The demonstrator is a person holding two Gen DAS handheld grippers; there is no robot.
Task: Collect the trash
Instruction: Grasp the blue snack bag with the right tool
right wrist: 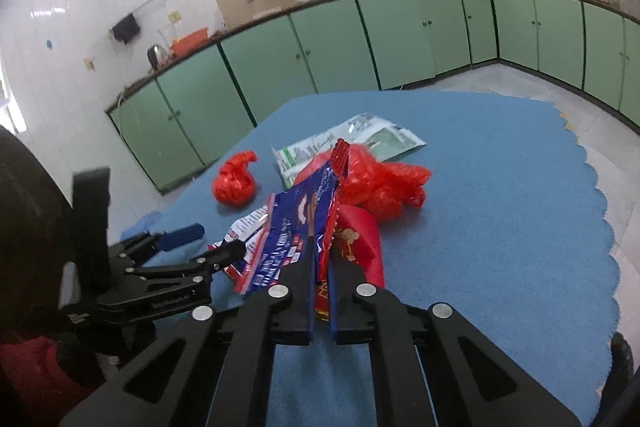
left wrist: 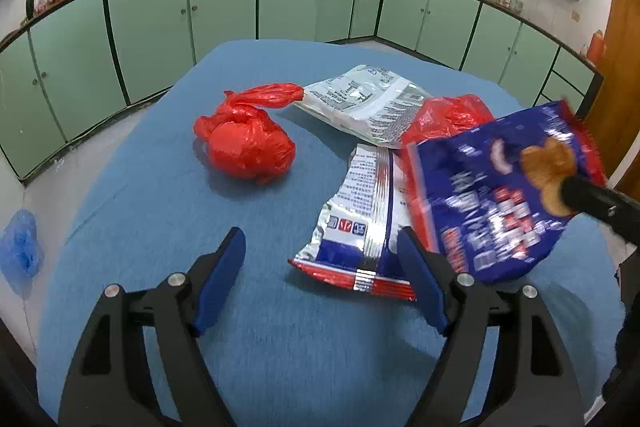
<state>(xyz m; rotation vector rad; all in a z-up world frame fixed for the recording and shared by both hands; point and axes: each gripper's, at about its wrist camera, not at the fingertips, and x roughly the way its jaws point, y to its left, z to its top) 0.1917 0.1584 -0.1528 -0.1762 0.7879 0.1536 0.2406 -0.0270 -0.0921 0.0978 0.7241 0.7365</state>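
Right gripper (right wrist: 320, 291) has its fingers pressed together on the edge of a blue snack wrapper (left wrist: 508, 187), lifted clear of the blue tablecloth (left wrist: 160, 227). Left gripper (left wrist: 320, 279) hangs spread and empty just above the cloth, its right finger beside a silver-backed wrapper (left wrist: 360, 219). A tied red bag (left wrist: 246, 141), a white packet (left wrist: 364, 103) and a loose red bag (right wrist: 380, 183) lie farther back. That thin edge grip looks risky: the slick film could slip out with a quick swing.

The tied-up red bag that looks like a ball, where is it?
The knotted red bag sits on the blue tablecloth, left of the other trash, its tail reaching toward the white wrapper. In the right wrist view it lies farthest left.
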